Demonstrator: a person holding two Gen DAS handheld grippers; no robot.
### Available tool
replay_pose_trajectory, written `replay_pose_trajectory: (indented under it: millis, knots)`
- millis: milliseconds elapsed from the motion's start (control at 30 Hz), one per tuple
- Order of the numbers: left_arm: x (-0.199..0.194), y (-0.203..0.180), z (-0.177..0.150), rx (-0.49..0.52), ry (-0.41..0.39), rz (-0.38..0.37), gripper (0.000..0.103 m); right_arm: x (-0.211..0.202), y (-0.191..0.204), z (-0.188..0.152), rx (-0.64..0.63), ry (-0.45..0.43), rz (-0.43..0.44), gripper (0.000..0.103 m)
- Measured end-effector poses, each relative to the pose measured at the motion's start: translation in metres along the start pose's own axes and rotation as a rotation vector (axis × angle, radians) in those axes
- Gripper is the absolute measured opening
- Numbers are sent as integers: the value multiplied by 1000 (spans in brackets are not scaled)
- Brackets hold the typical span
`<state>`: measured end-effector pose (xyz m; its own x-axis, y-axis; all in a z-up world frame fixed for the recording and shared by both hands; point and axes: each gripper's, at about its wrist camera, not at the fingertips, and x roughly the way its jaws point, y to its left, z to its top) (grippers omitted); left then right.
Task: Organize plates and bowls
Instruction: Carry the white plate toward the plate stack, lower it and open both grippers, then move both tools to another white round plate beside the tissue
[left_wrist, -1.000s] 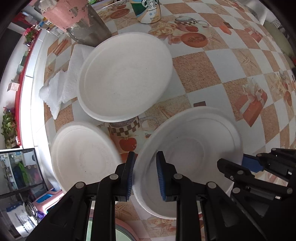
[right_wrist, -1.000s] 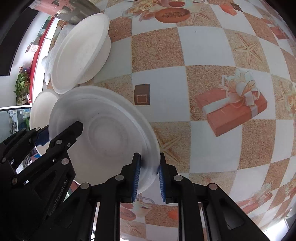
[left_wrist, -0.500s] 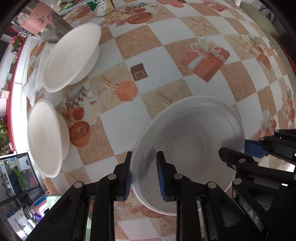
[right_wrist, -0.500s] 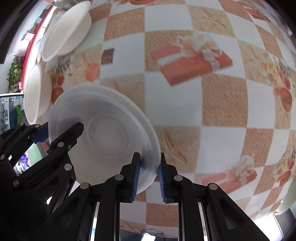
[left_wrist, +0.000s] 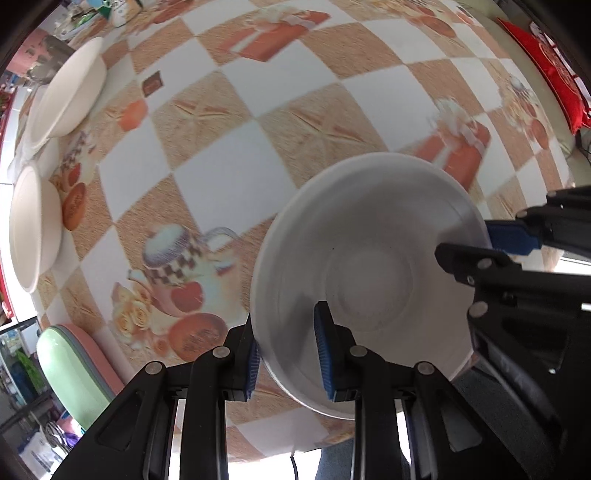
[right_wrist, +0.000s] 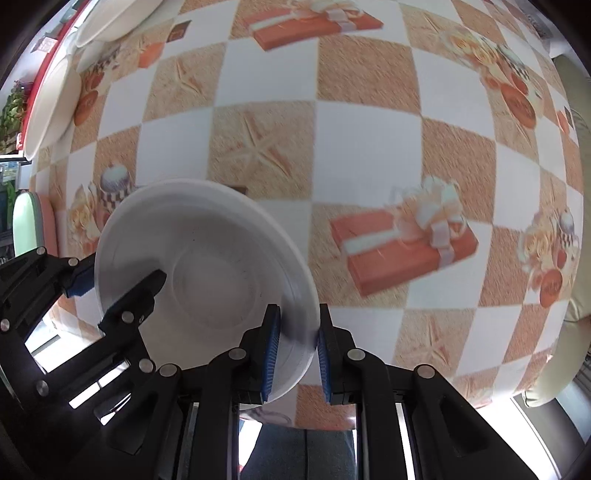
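A white bowl (left_wrist: 369, 273) is held in the air above the patterned tablecloth, near the table's front edge. My left gripper (left_wrist: 288, 354) is shut on its left rim. My right gripper (right_wrist: 295, 354) is shut on its right rim; the bowl also shows in the right wrist view (right_wrist: 207, 273). Each gripper shows in the other's view, clamped on the opposite rim. Two more white bowls sit far off at the table's left side: one at the upper left (left_wrist: 66, 92), one below it (left_wrist: 33, 229).
The tablecloth (left_wrist: 229, 147) has orange and white checks with gift boxes and teapots. A green and pink seat (left_wrist: 74, 354) stands off the table's left front edge. A cup and other items stand at the far left corner (left_wrist: 122, 7). A red cushion (left_wrist: 554, 74) lies far right.
Both grippers have carried the bowl away from the two other bowls, towards the front right of the table. The other bowls now look smaller and farther left.
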<state>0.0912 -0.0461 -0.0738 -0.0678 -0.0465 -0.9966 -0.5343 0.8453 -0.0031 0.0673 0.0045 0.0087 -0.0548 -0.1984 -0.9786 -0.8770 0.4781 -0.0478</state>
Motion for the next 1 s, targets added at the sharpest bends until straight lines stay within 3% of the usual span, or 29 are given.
replay_pose_trajectory:
  millis: [67,133,167,233,367,400,467,533,867,1000]
  knots:
    - [-2,-7,-3,4,-4,-5,28,1,-3,-5,0,2,-9,21]
    - [-4,-10,-4,10,-13,-7,37,1,-7,-8,5,3,-11,21]
    - [-7,-16,-10,13,-17,3,42,2,-11,-15,9,1,-7,21]
    - [-15,-17,-10,18,-34,40,68,0,-20,-18,16,-8,2,21]
    - [-29,-9,-20,12,-79,36,78,-14,-48,-15,30,-32,-1,23]
    - [-33,-10,-26,4,-88,32,79,-18,-46,-26,36,-36,-2,30]
    - [-39,0,-34,-14,-102,26,79,-27,-42,-36,52,-54,-4,89]
    - [-43,9,-45,-40,-108,12,80,-41,-46,-36,56,-101,6,91]
    - [-43,69,-75,-205,-93,-27,80,-89,-60,-15,115,-126,18,91]
    - [-51,67,-74,-229,-109,-28,80,-95,-43,-18,94,-136,11,91]
